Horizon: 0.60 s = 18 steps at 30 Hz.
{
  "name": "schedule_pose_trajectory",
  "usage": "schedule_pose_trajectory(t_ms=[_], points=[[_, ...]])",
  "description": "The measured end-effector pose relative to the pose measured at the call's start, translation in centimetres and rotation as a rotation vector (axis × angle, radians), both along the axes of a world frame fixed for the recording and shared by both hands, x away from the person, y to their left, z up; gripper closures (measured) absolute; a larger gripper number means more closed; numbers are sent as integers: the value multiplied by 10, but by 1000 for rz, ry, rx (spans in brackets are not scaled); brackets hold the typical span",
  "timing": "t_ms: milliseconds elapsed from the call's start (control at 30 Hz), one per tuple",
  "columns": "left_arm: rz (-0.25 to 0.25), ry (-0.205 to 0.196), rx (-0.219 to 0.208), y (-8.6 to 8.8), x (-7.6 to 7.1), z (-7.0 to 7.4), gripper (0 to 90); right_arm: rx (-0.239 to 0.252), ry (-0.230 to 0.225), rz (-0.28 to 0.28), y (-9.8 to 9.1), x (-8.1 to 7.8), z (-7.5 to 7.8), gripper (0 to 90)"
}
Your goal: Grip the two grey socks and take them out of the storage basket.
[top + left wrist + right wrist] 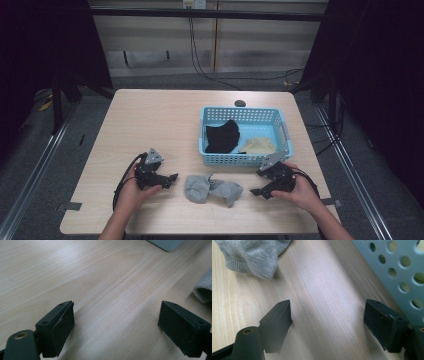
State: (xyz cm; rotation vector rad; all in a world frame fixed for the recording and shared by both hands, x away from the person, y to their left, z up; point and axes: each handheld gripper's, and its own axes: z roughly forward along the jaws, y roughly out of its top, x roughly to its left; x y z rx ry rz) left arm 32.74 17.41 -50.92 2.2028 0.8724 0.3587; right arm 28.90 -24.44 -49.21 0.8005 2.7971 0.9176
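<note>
A grey sock (212,189) lies crumpled on the wooden table (150,120) near its front edge, between the two hands. My left gripper (172,178) rests on the table just left of the sock, open, with bare wood between its jaws (116,320); the sock's cuff (203,288) shows at the right of its view. My right gripper (256,184) sits just right of the sock, open over bare wood (328,315). The sock's toe (253,255) lies ahead of it, apart from the jaws.
A light blue perforated basket (244,159) stands behind the sock, holding a black garment (222,136) and a beige one (258,146). Its wall (402,272) runs close along the right gripper. A small dark object (240,103) lies at the table's far edge.
</note>
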Motion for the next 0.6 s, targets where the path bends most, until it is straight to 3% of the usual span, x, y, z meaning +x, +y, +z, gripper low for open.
schedule_pose_trajectory(t_ms=[267, 600], points=[[0, 0, 0, 0, 0, 0, 129, 37, -67, -14, -3, -6, -7, 170], [-3, 2, -1, 0, 0, 0, 129, 146, -136, -34, -11, -11, -18, 155]])
